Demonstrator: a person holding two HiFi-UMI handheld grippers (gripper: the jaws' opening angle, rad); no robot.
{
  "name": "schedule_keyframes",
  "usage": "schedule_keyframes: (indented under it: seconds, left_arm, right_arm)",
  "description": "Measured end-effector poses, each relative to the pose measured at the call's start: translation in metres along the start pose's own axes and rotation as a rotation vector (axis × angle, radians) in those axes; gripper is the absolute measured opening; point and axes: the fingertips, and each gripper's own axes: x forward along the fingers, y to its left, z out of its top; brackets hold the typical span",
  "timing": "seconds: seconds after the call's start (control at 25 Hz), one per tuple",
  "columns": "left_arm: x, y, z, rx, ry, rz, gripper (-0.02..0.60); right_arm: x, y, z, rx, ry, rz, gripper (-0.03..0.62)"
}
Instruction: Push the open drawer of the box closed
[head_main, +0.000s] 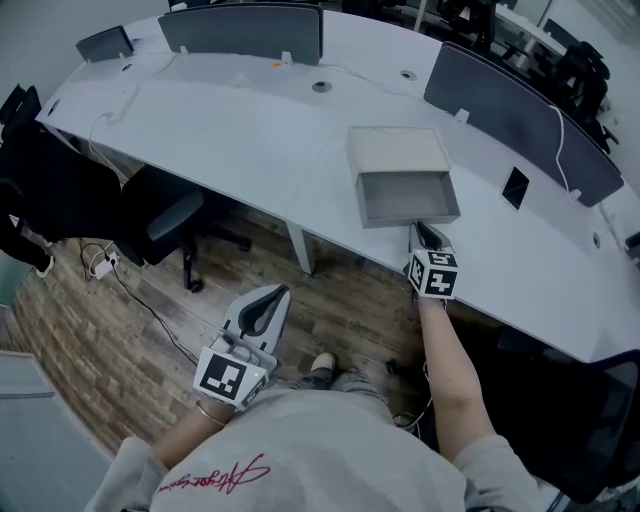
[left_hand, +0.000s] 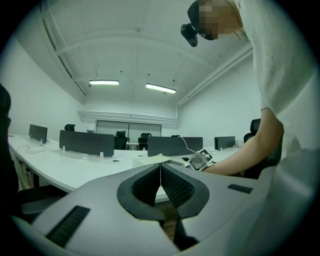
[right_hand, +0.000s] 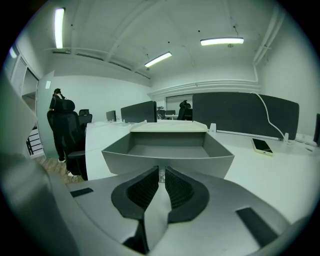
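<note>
A grey box (head_main: 397, 150) sits on the white desk (head_main: 250, 140), its empty drawer (head_main: 406, 199) pulled out toward me. In the right gripper view the drawer (right_hand: 167, 150) fills the middle, its front wall just beyond the jaws. My right gripper (head_main: 424, 234) is shut with nothing in it, its tips at the drawer's front wall (right_hand: 167, 162); whether they touch I cannot tell. My left gripper (head_main: 266, 306) hangs low over the floor, away from the desk, also shut and empty. The left gripper view shows the box (left_hand: 157, 160) far off beyond its tips (left_hand: 160, 167).
A phone (head_main: 515, 187) lies on the desk right of the box. Dark divider screens (head_main: 243, 29) stand along the desk's far side. A black office chair (head_main: 165, 215) stands under the desk's left part, another chair (head_main: 590, 430) at my right. Cables (head_main: 110, 265) lie on the wooden floor.
</note>
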Motion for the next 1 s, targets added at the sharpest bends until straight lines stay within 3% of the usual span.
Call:
schedule_keyframes:
  seconds: [0.56, 1.0]
  left_arm:
    - [0.0, 0.002, -0.005, -0.002, 0.017, 0.014, 0.018]
    - [-0.006, 0.008, -0.007, -0.003, 0.026, 0.049, 0.017]
  right_arm:
    - [0.004, 0.001, 0.017, -0.031, -0.078, 0.009, 0.04]
    - [0.012, -0.002, 0.023, 0.011, -0.125, 0.019, 0.034]
